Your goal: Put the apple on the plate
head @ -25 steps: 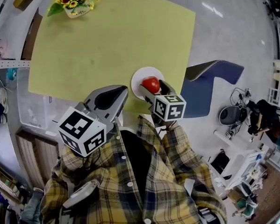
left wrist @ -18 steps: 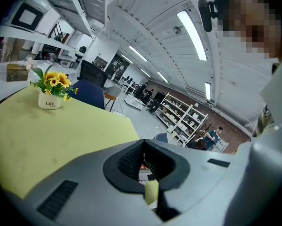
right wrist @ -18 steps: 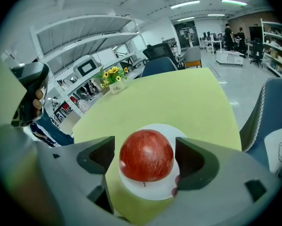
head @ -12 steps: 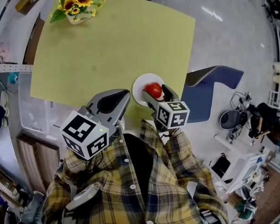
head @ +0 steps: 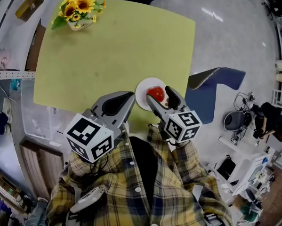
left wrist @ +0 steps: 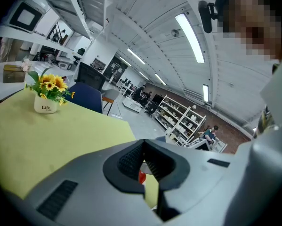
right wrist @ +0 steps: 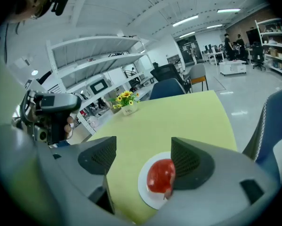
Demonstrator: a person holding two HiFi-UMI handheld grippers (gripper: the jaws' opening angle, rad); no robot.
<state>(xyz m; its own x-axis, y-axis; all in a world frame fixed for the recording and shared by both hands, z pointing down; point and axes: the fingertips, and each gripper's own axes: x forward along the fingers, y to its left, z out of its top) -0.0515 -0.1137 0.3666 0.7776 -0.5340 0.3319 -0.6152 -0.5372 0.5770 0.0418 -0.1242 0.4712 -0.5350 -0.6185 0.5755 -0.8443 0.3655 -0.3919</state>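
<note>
Two grippers in play, and the right gripper [right wrist: 143, 158] is the busy one: its jaws stand wide apart, gripping nothing, with the red apple [right wrist: 160, 175] sitting between them on the white plate [right wrist: 148, 195]. The apple lies far over to one side of the gap. It is tight against the right-hand pad [right wrist: 187, 160], though whether they actually touch can't be told, while the other pad [right wrist: 102, 155] is well clear of it, with bare table showing between. From the head view the plate rests on the yellow-green table [head: 108, 46] close to its near edge, with the apple on the half of the plate nearer the right gripper. Over to the left gripper [left wrist: 142, 149]: its jaws are pressed together, ribbed pads meeting along a thin seam, nothing caught in them — only a sliver of red shows through the slit below. It hangs above the table's near edge, just beside the plate and not touching it. At the far corner of the table stands a small white pot of sunflowers [head: 77, 8], well apart from everything, and a blue chair [head: 211, 86] stands off the table's right side.
</note>
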